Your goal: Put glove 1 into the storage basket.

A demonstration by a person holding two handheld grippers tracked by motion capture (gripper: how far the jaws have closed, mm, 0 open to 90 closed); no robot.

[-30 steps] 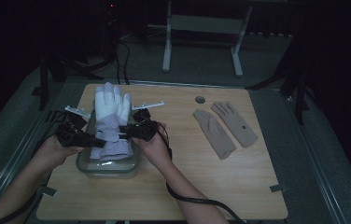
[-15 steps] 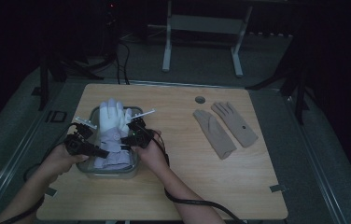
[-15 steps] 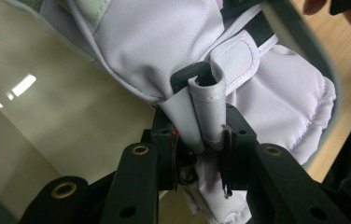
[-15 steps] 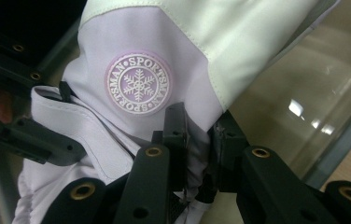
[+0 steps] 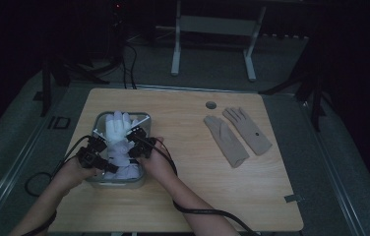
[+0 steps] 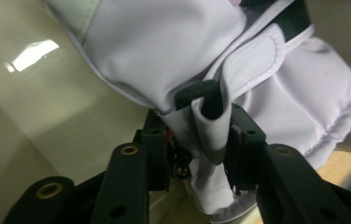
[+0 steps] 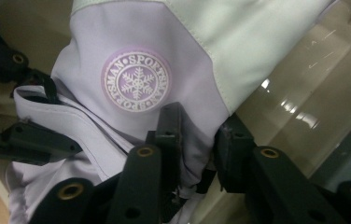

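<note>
Both grippers, left gripper [image 5: 105,164] and right gripper [image 5: 135,142], clenched on white glove [image 5: 119,130] cuff; glove fingers point away from jaws, over clear box [image 5: 100,118].

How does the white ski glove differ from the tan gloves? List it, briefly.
The white ski glove is padded and bulky; the tan gloves are thin and flat. The ski glove sits in the clear bin, pinched by the left tool and the right tool; the tan gloves lie untouched on the table. All have their fingers pointing away from the person.
</note>
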